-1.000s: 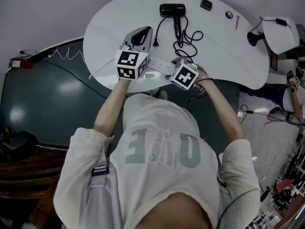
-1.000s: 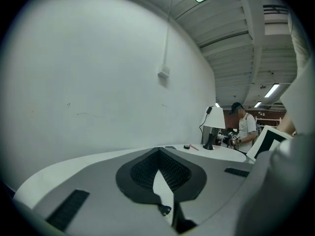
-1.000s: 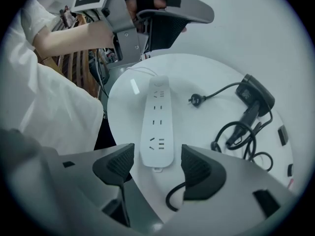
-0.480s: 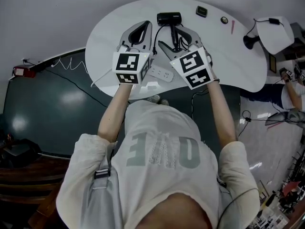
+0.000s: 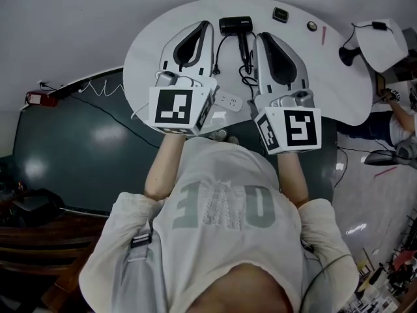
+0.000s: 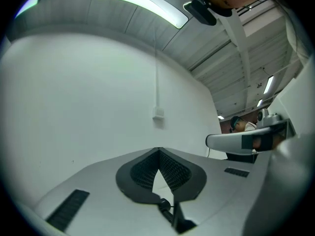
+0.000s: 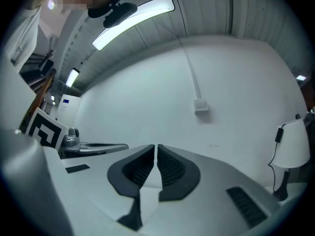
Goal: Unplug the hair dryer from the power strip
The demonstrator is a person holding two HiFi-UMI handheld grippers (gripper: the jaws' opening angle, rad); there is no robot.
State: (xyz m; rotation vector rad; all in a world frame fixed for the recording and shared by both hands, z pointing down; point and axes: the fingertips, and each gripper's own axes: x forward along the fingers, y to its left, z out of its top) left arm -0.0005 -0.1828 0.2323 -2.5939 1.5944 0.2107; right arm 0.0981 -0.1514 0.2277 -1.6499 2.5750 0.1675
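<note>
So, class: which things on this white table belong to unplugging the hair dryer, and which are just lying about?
Belong to the job: black hair dryer, black cord, white rectangular power strip.
Lying about: small dark square object, small round dark object, thin red pen.

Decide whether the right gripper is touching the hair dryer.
Apart. The right gripper view shows the right gripper, its empty fingers just closing, facing only wall; in the head view the hair dryer lies on the table.
</note>
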